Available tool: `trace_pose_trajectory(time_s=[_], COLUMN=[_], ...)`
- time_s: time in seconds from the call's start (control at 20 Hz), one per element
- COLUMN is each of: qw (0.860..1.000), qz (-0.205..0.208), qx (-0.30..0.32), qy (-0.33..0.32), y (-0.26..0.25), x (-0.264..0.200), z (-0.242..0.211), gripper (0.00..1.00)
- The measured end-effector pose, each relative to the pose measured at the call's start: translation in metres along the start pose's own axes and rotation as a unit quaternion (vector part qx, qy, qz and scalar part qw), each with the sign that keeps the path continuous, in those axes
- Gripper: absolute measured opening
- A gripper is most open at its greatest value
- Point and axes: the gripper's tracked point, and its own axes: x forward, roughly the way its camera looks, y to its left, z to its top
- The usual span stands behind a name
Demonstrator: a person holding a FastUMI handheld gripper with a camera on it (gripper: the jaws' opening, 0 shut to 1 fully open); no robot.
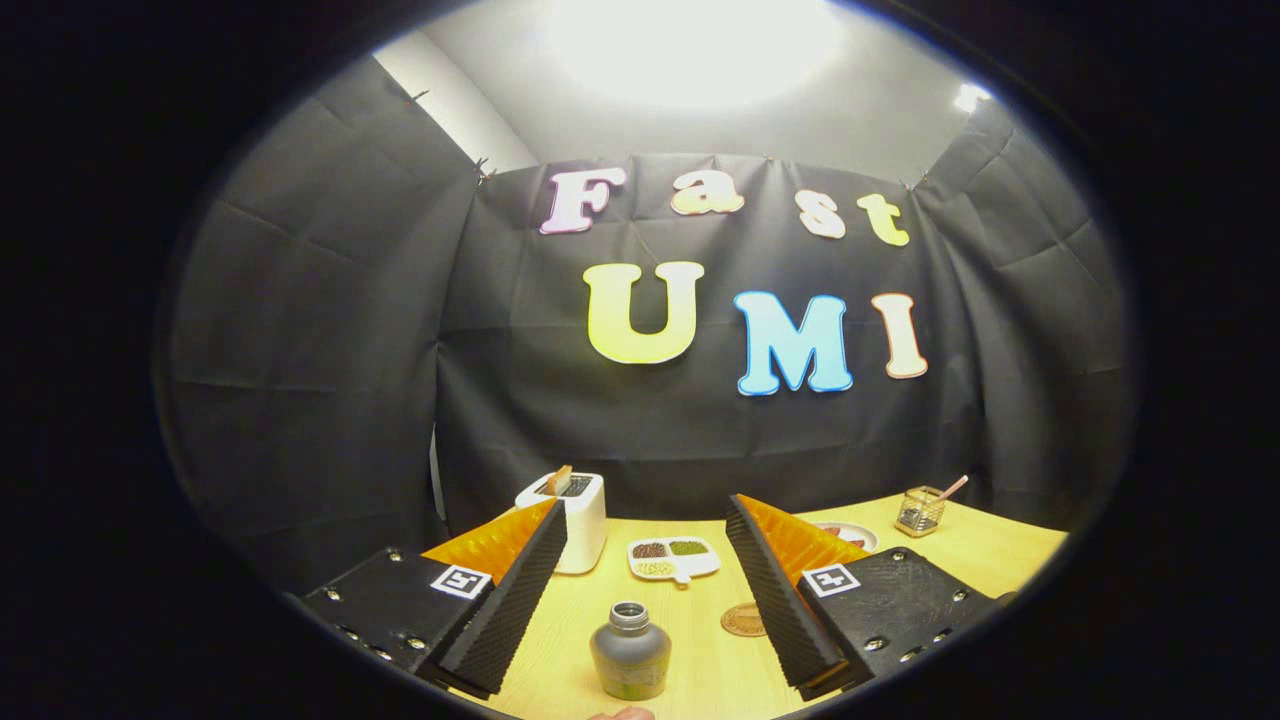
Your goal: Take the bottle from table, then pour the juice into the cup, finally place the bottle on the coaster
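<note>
Standing upright on the desk point(700, 660), a squat grey bottle point(630, 652) with no cap sits between the wide-apart fingers point(650, 580), touching neither.

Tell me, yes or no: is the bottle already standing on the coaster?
No. The bottle stands on the bare table between the open jaws of the gripper, with the coaster apart beside it.

— Surface? 
— Light wood table point(960, 560). My gripper point(650, 520) spread wide over it. 
— Items on it? 
— Bottle point(630, 655) upright btwn fingers, coaster point(742, 620) beside, toaster point(575, 515), divided dish point(673, 558), plate point(850, 535), small jar point(920, 510).
</note>
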Motion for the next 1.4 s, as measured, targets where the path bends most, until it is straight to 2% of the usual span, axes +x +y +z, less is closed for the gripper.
trace_pose_trajectory(time_s=[0.6, 0.9, 1.4], qw=[0.997, 0.993, 0.98], qz=[0.007, -0.01, -0.023], qx=[-0.007, -0.008, -0.004], qy=[0.076, 0.116, 0.197], y=[0.022, 0.016, 0.017], x=[0.019, 0.024, 0.019], z=[-0.093, -0.138, -0.201], gripper=[0.98, 0.98, 0.98])
